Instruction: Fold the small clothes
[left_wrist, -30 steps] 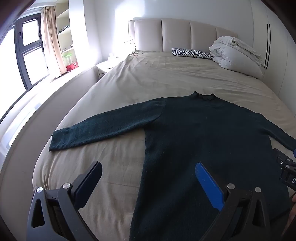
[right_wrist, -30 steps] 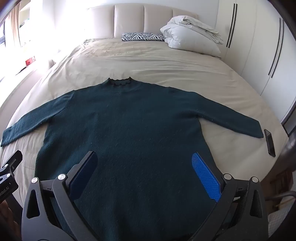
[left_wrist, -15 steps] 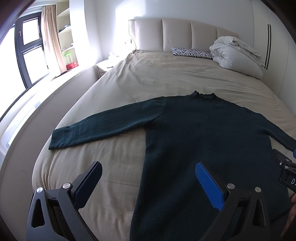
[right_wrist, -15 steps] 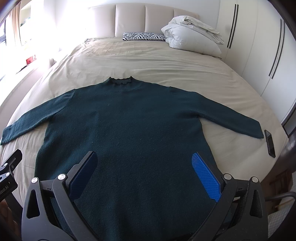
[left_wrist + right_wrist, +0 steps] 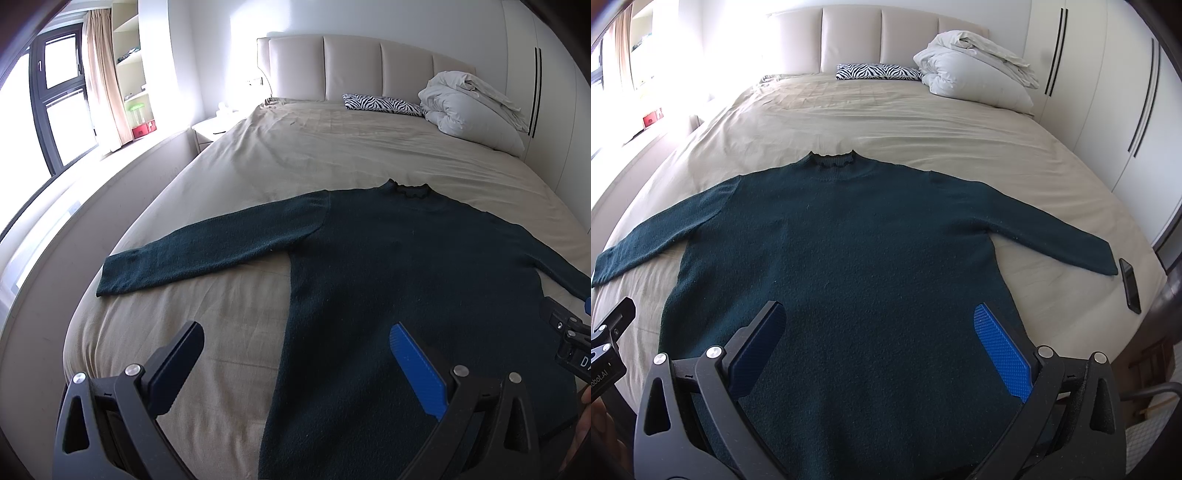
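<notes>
A dark green long-sleeved sweater (image 5: 849, 240) lies flat on the beige bed (image 5: 886, 110), collar toward the headboard, both sleeves spread out sideways. It also shows in the left wrist view (image 5: 406, 258), with its left sleeve (image 5: 207, 251) stretched toward the bed's left edge. My left gripper (image 5: 295, 354) is open and empty, above the sweater's lower left side. My right gripper (image 5: 879, 332) is open and empty, above the sweater's lower body. The right gripper's body shows at the right edge of the left wrist view (image 5: 569, 343).
A black phone (image 5: 1129, 285) lies on the bed just past the right sleeve cuff. A zebra-print pillow (image 5: 879, 71) and a folded white duvet (image 5: 975, 77) sit by the headboard. A white wardrobe (image 5: 1108, 92) stands on the right; a nightstand (image 5: 214, 131) and window are on the left.
Both grippers have risen or drawn back very slightly. The sweater has not moved.
</notes>
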Demonstrator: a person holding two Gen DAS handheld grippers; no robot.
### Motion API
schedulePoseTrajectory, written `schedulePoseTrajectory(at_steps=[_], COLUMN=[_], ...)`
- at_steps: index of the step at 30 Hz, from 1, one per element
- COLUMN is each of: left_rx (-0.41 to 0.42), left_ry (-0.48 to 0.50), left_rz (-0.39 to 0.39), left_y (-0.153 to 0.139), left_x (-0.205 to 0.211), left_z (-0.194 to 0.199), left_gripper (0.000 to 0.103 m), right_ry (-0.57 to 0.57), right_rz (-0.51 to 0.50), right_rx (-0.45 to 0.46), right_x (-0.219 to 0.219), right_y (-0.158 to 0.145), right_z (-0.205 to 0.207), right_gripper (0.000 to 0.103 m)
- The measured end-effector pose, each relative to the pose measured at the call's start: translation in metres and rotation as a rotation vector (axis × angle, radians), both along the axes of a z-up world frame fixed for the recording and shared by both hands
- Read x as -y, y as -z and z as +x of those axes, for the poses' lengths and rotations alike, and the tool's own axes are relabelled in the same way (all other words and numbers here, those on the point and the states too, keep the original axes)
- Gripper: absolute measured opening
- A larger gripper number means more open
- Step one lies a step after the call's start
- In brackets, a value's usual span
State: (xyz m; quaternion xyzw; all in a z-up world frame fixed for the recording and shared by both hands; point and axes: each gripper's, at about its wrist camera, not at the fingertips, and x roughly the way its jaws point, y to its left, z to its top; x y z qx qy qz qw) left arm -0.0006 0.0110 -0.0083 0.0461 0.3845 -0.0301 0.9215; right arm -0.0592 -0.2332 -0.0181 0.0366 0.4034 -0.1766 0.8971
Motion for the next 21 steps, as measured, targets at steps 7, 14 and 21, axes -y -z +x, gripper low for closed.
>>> schedulePoseTrajectory(at_steps=[7,14,21], left_rx=[-0.002,-0.002,-0.004], left_ry=[0.001,0.0,0.0], left_rz=[-0.001,-0.001,-0.002], left_y=[0.0,0.0056,0.0043], left_x=[-0.0001,-0.0002,0.0006], left_z=[0.0002,-0.0035,-0.0023], left_gripper=[0.103,0.103,0.103], right_ry=[-0.002,-0.002,-0.002], right_rz=[0.001,0.003,0.003], right_rx=[-0.001,-0.003,-0.003], right_x=[0.0001,0.0005,0.0001], right_y=[0.0024,0.0047,0.0043], right_z=[-0.0006,-0.0001,0.0], right_gripper=[0.103,0.103,0.103])
